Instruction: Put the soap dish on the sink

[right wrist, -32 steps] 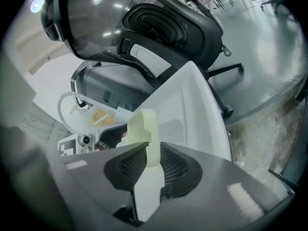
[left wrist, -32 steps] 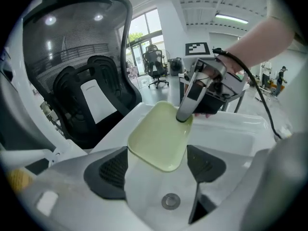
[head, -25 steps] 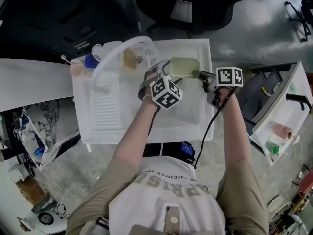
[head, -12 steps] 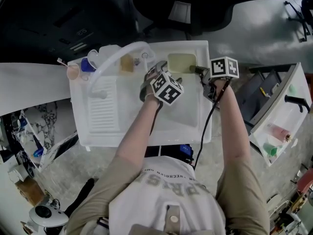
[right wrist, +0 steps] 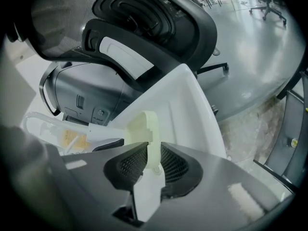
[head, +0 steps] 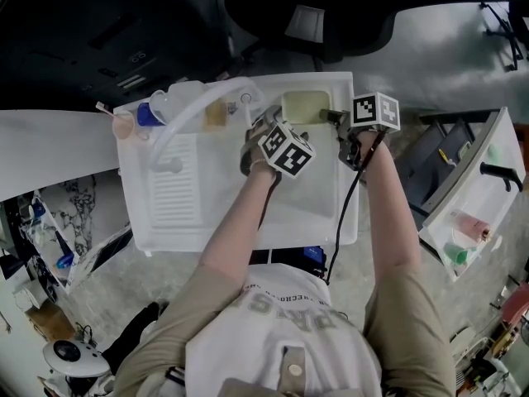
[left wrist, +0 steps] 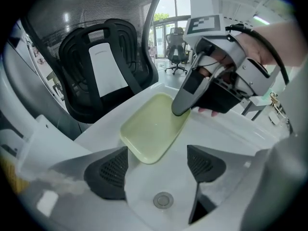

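Seen from above, a person leans over a white sink (head: 231, 222) with a claw in each hand. The pale green soap dish (head: 304, 106) lies at the sink's far right corner, over the ledge just beyond the basin; whether it rests fully on the ledge cannot be told. The right claw (right wrist: 153, 161) is closed on the dish's right edge, with the thin rim pinched between its dark pads. The left claw (left wrist: 156, 170) hangs over the basin with its jaws apart and nothing between them, above the drain (left wrist: 163, 199), just near of the dish. Small cups (head: 136, 116) stand at the sink's far left. A black office chair (left wrist: 106, 71) stands beyond the sink.
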Demonstrator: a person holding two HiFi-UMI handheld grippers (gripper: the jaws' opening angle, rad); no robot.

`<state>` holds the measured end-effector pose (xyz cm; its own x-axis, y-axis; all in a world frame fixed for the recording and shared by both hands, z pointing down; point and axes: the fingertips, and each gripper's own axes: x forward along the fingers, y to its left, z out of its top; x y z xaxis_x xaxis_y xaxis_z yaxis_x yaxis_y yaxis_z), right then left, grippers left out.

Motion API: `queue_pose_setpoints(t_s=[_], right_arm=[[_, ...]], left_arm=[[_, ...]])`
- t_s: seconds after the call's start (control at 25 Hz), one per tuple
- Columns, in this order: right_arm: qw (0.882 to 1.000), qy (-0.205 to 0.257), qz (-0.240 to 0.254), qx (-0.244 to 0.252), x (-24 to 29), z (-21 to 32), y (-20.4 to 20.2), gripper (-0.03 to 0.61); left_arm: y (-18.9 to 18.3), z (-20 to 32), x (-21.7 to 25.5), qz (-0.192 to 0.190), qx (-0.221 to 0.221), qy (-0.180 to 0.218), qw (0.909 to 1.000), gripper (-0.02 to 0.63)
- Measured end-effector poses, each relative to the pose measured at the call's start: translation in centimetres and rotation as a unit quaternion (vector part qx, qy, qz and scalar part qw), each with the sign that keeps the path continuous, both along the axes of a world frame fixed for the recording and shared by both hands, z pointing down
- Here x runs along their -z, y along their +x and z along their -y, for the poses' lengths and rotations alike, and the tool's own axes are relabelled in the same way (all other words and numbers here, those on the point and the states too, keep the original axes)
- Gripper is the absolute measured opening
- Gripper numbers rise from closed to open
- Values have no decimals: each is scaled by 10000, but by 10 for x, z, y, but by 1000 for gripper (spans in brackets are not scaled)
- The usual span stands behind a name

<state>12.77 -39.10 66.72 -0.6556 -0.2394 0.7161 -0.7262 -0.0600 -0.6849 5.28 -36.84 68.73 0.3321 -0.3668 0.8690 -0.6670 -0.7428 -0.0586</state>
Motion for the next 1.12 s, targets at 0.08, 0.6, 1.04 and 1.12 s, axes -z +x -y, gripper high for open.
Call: queue_pose_setpoints(t_s=[0.08, 0.6, 1.04, 1.12], right_arm=[[9999, 47, -98, -40, 0, 2, 1, 86], [9892, 530, -1245, 555, -4, 5, 6, 100], [9881, 349, -1453, 378, -3, 8, 8, 104], [9893, 273, -1409, 274, -3, 9, 9, 101]], left_arm=[[0, -1, -2, 11, 9, -32, 10000, 403], [3, 0, -6, 22, -11, -119, 9999, 400], [3, 6, -3, 132, -32, -23, 9999, 400], [3, 7, -3, 148, -34, 3, 9999, 400]])
